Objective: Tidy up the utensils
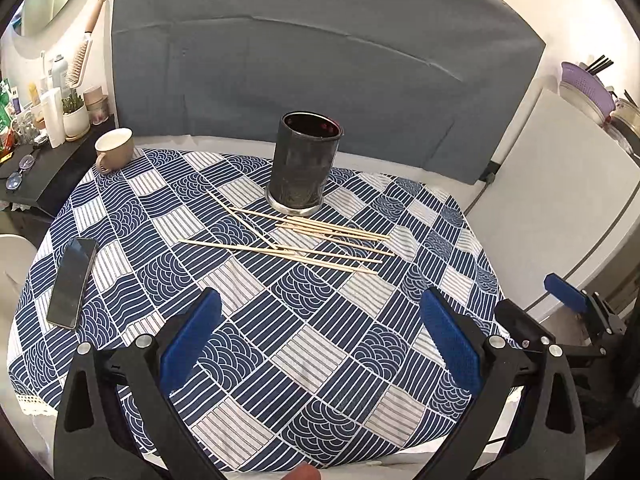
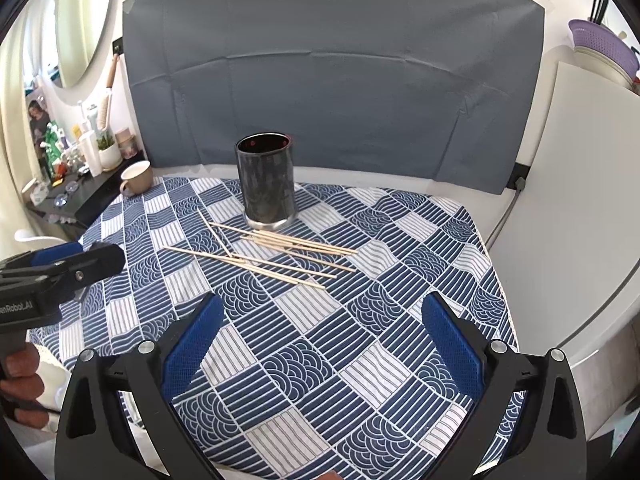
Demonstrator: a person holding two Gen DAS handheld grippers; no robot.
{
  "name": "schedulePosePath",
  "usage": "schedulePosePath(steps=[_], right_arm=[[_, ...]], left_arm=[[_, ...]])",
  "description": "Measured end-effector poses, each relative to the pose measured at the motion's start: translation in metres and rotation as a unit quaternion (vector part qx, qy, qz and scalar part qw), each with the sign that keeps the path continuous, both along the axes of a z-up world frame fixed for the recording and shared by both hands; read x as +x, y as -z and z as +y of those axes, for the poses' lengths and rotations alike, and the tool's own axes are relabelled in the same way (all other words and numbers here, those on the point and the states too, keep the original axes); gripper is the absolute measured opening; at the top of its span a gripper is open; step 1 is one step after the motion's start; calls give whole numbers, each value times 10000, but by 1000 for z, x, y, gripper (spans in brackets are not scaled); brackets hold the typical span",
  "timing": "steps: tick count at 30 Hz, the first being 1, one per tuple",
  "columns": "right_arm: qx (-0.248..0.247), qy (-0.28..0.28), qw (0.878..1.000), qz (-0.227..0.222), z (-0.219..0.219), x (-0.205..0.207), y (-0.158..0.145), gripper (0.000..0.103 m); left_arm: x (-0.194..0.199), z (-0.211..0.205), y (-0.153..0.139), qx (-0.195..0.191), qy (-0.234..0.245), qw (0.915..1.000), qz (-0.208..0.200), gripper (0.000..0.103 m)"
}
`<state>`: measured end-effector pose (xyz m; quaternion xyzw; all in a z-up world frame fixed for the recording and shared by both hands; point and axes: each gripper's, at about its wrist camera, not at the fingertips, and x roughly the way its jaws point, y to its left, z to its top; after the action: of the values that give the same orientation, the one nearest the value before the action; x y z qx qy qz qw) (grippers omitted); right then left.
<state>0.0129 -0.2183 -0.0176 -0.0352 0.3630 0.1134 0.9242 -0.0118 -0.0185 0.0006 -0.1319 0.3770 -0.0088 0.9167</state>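
the table [image 1: 168, 444] is covered by a cloth [image 1: 320, 340] in a blue-and-white patchwork of stripes and wave scales, with a bare white edge showing at the near and far sides. on the cloth, toward the far side, a dark cylindrical holder [image 1: 305, 164] stands upright, and just in front of it wooden chopsticks [image 1: 304, 240] lie scattered and crossing one another. a beige mug [image 1: 113, 149] sits at the far left corner, and a dark phone [image 1: 72, 282] lies flat near the left edge.
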Motion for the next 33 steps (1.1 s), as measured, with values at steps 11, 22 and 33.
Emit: schedulePosePath(steps=[11, 22, 33], right_arm=[[-34, -52, 9999, -80, 3, -1, -3, 95], [27, -43, 10000, -42, 1, 2, 0, 95], [-1, -76, 9999, -92, 2, 3, 0, 95]], left_arm=[[-1, -8, -11, 429, 89, 9990, -120, 97], [2, -9, -11, 533, 82, 9985, -104, 97], [7, -11, -6, 597, 29, 9982, 3, 97]])
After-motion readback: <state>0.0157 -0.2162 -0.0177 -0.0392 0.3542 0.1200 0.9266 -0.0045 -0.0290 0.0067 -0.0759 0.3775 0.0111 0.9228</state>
